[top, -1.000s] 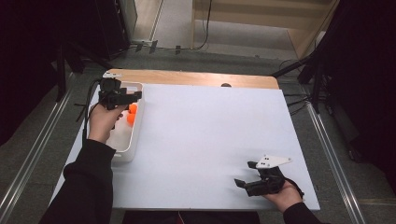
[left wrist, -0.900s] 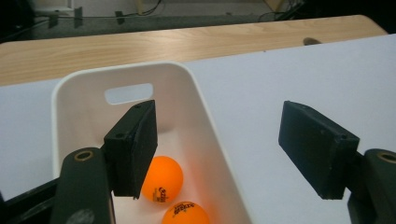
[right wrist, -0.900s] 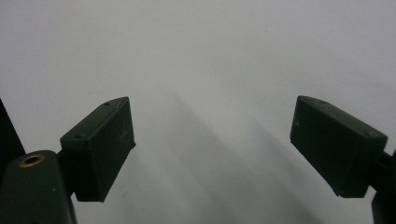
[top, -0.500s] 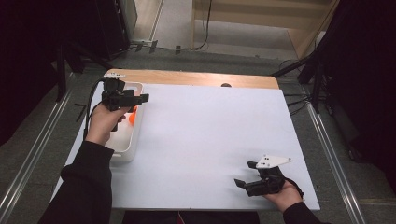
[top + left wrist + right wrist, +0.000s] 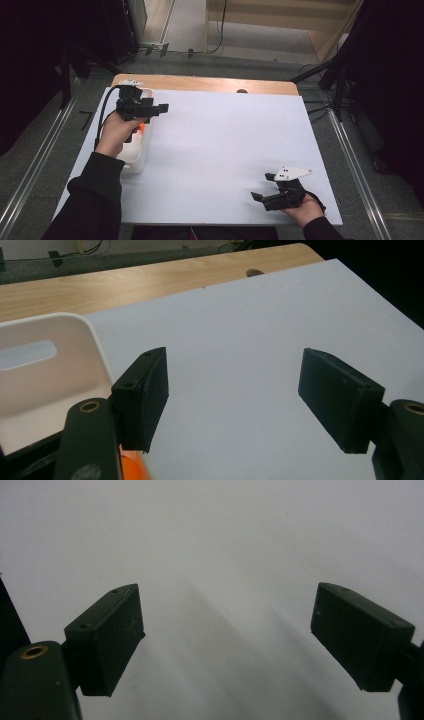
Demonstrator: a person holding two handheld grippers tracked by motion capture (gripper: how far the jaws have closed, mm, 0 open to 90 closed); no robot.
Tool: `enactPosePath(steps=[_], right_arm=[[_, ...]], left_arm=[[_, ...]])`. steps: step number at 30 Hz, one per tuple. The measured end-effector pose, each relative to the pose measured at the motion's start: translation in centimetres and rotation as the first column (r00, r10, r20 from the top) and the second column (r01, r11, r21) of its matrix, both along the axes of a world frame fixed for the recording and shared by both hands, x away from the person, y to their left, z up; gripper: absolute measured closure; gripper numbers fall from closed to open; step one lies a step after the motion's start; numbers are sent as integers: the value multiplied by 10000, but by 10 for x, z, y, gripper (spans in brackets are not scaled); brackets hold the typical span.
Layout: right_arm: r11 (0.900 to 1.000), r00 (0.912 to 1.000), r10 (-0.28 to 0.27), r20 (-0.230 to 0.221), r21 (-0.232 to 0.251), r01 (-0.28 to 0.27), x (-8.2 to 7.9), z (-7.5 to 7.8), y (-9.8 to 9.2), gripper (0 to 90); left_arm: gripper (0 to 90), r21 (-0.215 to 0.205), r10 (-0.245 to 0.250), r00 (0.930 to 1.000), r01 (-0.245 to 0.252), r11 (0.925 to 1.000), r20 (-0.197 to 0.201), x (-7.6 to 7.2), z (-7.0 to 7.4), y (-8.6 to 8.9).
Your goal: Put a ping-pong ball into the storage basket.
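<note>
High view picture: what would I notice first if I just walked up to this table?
Probably the big white sheet covering the table, with two black grippers over it. The left gripper hangs over a white tub at the sheet's left edge, jaws apart with nothing between them, and something orange peeks out of the tub. The right gripper rests open near the sheet's front right corner.

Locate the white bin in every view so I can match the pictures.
High view: the white bin sits at the table's left edge, partly under the left hand.
Left gripper view: its rounded corner and handle slot are at the left.
Right gripper view: bare sheet between the jaws.
Shared landmark: the white sheet.
</note>
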State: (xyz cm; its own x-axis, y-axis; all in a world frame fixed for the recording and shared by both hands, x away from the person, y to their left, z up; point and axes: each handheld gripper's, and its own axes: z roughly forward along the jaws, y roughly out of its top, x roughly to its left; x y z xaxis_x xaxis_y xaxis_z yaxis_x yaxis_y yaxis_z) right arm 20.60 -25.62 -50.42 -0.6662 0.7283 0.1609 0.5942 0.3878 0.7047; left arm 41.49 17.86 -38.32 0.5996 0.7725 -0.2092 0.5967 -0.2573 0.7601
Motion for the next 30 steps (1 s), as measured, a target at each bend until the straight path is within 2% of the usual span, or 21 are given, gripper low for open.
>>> enactPosePath(steps=[8,17,24,30], right_arm=[[10000,10000,38,18,-13,-38,0,0,0,122],[10000,10000,39,0,-20,-39,-1,1,0,122],[10000,10000,73,-29,8,-73,-2,1,0,122],[10000,10000,79,-27,-5,-79,-2,1,0,122]], left_arm=[[284,172,-562,9984,560,9983,104,-6,-3,-14],[284,33,-1054,9942,1054,9944,189,-13,-2,-20],[284,407,-1464,9888,1452,9886,290,-23,-3,-27],[284,185,-1729,9843,1723,9849,353,-29,-4,-29]])
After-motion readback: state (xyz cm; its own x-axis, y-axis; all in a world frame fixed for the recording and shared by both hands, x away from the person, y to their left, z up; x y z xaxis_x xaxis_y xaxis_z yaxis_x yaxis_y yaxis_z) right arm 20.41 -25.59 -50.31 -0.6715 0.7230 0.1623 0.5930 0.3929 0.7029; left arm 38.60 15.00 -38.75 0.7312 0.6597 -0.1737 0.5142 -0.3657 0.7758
